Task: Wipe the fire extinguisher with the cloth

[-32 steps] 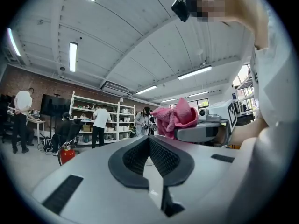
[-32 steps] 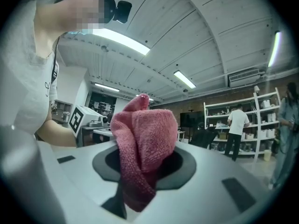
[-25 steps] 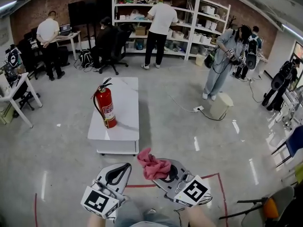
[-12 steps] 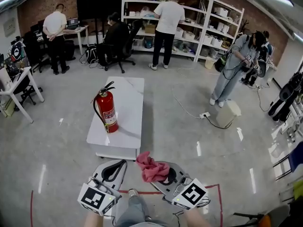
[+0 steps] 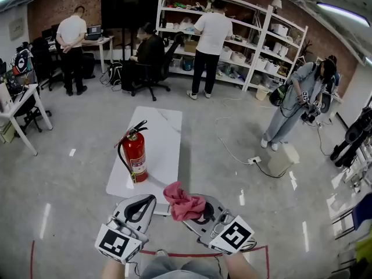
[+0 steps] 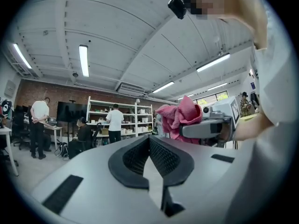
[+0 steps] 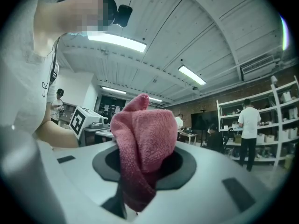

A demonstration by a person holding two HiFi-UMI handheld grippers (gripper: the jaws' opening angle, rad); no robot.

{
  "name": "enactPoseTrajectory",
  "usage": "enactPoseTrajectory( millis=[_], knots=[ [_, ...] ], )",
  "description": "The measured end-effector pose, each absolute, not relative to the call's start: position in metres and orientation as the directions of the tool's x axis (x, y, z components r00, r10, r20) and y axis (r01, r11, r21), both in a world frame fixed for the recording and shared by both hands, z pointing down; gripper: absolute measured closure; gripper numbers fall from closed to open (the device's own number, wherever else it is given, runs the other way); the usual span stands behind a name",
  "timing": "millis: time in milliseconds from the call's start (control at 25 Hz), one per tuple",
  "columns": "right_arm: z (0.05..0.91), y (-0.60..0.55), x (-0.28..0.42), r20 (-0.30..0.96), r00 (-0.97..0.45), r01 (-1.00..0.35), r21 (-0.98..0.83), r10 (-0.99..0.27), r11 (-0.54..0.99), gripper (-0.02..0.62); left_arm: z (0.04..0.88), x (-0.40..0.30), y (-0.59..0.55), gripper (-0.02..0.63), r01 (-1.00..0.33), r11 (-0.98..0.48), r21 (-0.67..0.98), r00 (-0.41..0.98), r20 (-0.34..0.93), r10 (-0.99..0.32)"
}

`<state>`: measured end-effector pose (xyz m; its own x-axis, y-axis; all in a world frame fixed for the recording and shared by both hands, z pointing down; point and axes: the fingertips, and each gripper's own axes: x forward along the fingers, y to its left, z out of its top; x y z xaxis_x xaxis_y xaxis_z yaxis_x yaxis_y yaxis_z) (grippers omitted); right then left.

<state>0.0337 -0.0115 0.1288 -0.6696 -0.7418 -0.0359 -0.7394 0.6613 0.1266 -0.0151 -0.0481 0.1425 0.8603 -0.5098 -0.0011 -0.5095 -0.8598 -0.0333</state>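
Cloth point(image 7: 145, 143), pink, bunched in my right gripper's point(image 5: 200, 214) clenched jaws; my left gripper's point(image 5: 139, 207) jaws are together, empty. Red fire extinguisher point(image 5: 135, 156) stands upright well ahead on a white table point(image 5: 160, 132). Approach step: next, reach it.

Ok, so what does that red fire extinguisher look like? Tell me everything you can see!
The fire extinguisher is a red cylinder that looks like painted metal. It has a pale label on its side, with print too small to read. On top sits a black lever handle, and a thin black hose loops down its left side. It stands upright on the white table, near the left edge at the end closer to the person. Only the tabletop touches it.
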Motion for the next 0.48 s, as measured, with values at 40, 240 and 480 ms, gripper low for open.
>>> enactPoseTrajectory(
  millis=[40,240,480],
  knots=[
    [0.131,-0.019,0.03,-0.035,-0.68,-0.73,0.124,-0.732,0.672,0.454,0.145,-0.02,-0.057,0.602,-0.529,-0.848,-0.037,0.849,-0.003,-0.529],
    [0.147,-0.051,0.021,0.014,-0.737,-0.67,0.107,-0.675,0.734,0.454,0.161,-0.041,-0.086,0.602,-0.614,-0.79,0.012,0.79,-0.005,-0.614],
    [0.158,-0.089,0.019,0.036,-0.807,-0.585,0.086,-0.589,0.806,0.454,0.169,-0.051,-0.105,0.601,-0.706,-0.708,0.028,0.708,0.015,-0.706]
  ],
)
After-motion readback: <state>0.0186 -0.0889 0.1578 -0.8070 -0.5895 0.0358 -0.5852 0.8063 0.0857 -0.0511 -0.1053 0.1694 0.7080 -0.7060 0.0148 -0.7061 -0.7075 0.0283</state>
